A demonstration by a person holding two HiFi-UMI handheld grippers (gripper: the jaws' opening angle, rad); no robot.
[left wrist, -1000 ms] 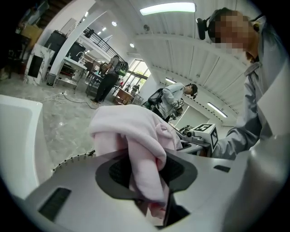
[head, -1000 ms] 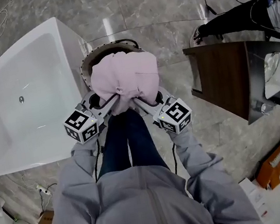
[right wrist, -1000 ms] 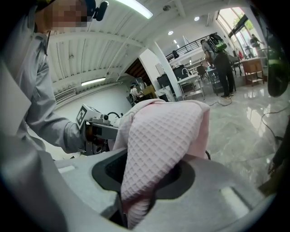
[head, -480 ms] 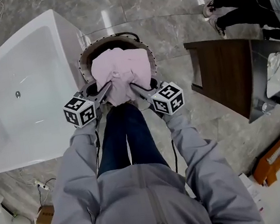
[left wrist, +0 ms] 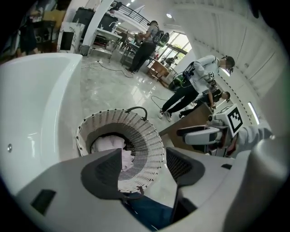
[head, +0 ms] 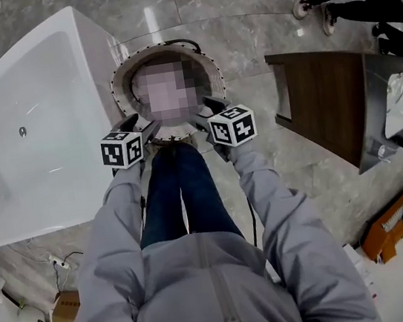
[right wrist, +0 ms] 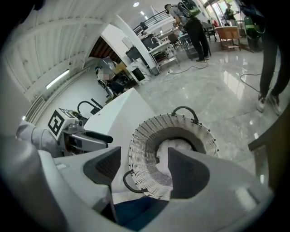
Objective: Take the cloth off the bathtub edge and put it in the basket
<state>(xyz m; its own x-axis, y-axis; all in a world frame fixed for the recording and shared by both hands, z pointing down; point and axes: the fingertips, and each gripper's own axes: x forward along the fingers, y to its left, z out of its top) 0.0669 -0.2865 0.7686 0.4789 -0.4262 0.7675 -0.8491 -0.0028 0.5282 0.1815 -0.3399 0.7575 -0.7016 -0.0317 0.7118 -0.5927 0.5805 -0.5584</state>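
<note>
Pale pink cloth (left wrist: 106,144) crumpled at the bottom of white woven basket (left wrist: 152,152), left gripper (left wrist: 144,166) and right gripper (right wrist: 140,165) over its rim, jaws just opened, nothing between them

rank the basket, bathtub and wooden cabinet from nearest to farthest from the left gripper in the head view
From the left gripper, whose jaws have just been opening with nothing gripped:
1. basket, right under its tips
2. bathtub, to its left
3. wooden cabinet, far right
</note>
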